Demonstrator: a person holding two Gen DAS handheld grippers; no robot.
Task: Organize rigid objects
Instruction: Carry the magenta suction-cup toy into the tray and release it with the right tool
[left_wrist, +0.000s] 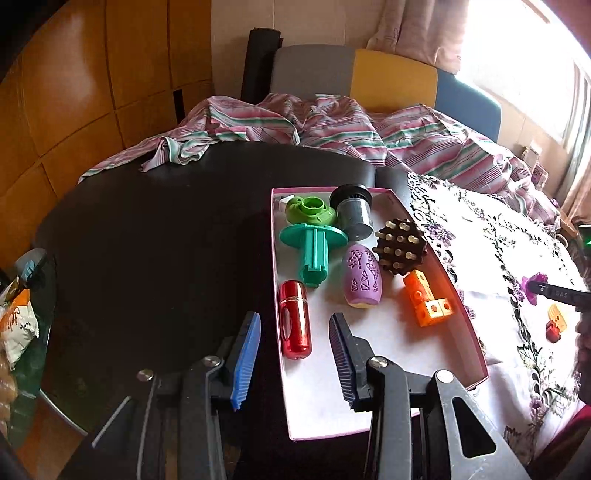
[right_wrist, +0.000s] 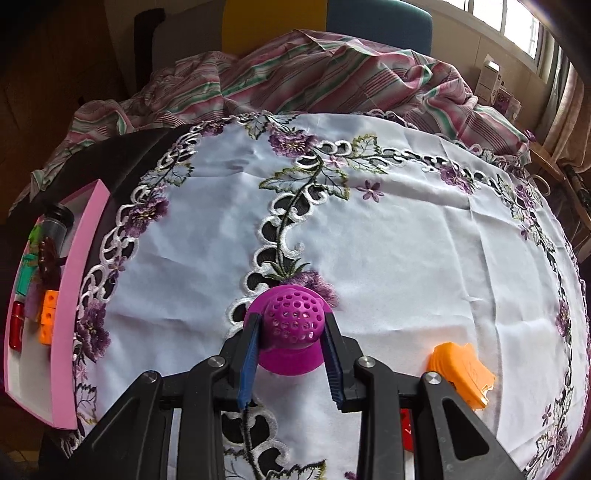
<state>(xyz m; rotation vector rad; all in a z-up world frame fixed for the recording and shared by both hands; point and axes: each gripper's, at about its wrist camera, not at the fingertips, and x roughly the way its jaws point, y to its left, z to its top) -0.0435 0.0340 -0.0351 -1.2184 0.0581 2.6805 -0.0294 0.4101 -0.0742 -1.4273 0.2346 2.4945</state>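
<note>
Left claw (left_wrist: 294, 334): open, nothing between its blue pads; it hangs over the near left edge of the pink box, above the red capsule.
Right claw (right_wrist: 291, 334): closed on the magenta perforated piece (right_wrist: 293, 321), the pads pressing both sides of its domed, hole-covered top; a flat round base shows below the dome.
Magenta perforated piece, place: over the embroidered cloth (right_wrist: 388, 240), near its middle, in front of a purple stitched flower; whether it touches the cloth I cannot tell.
Pink box (left_wrist: 469, 317): shallow, white inside, lying on the dark surface (left_wrist: 166, 240) with its right side against the cloth.
Box contents: red capsule (left_wrist: 294, 325) along the left wall; teal flanged piece (left_wrist: 314, 251) beyond it; green round piece (left_wrist: 312, 210) and dark cylinder (left_wrist: 352, 212) at the far end; purple patterned egg (left_wrist: 362, 277) in the middle; brown studded ball (left_wrist: 400, 245) to its right; orange block piece (left_wrist: 428, 302) by the right wall.
Loose on the cloth: an orange ridged piece (right_wrist: 461, 373) just right of the right claw; a small red piece (right_wrist: 406, 430) partly hidden behind the claw's frame.
Background: striped fabric (left_wrist: 332, 125) bunched at the far side.
</note>
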